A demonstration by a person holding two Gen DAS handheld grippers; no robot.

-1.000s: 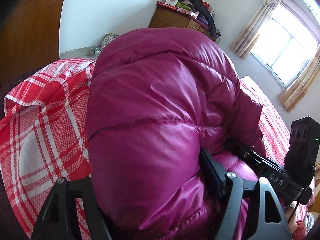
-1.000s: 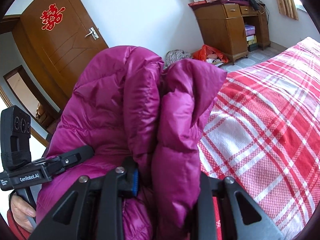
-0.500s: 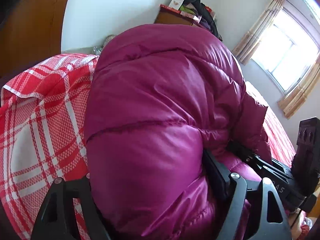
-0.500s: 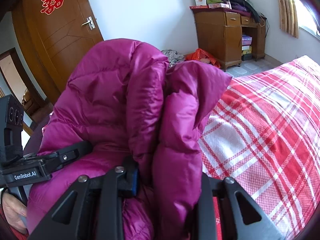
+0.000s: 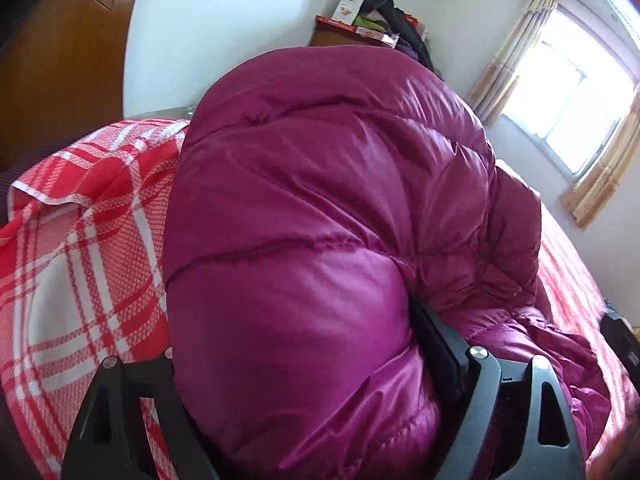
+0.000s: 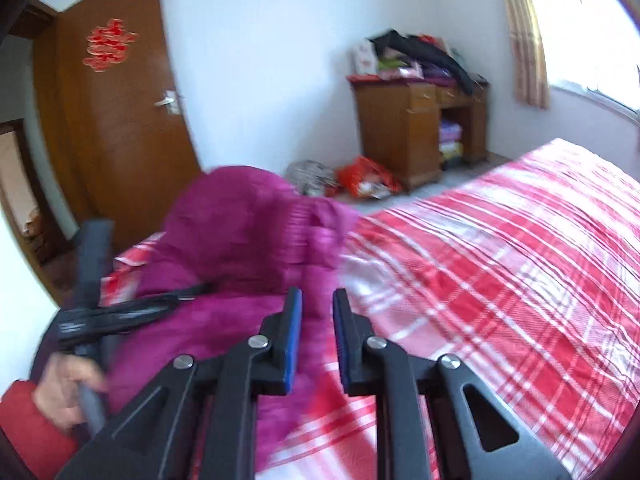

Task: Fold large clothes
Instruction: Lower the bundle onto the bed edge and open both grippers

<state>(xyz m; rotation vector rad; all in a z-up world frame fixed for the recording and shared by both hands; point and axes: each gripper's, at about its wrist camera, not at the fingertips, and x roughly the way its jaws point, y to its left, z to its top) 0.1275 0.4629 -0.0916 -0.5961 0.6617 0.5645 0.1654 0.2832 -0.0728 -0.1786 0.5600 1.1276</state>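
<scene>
A magenta puffer jacket (image 5: 328, 240) fills the left wrist view, bunched thick between the fingers of my left gripper (image 5: 304, 364), which is shut on it. In the right wrist view the jacket (image 6: 248, 248) lies in a heap on the red plaid bed (image 6: 500, 264), blurred by motion. My right gripper (image 6: 317, 308) is empty, its blue-padded jaws a narrow gap apart, pulled back above the jacket's near edge. The left gripper's handle (image 6: 120, 312) and the hand holding it show at the lower left.
A wooden door (image 6: 116, 120) stands at the left. A wooden desk (image 6: 412, 128) piled with clothes and boxes stands against the far wall, with bags on the floor beside it (image 6: 360, 180). A curtained window (image 5: 560, 92) is at the right.
My right gripper has let go of the jacket fold and pulled back and up; the jacket has dropped onto the bed. My left gripper keeps its hold and has tilted lower.
</scene>
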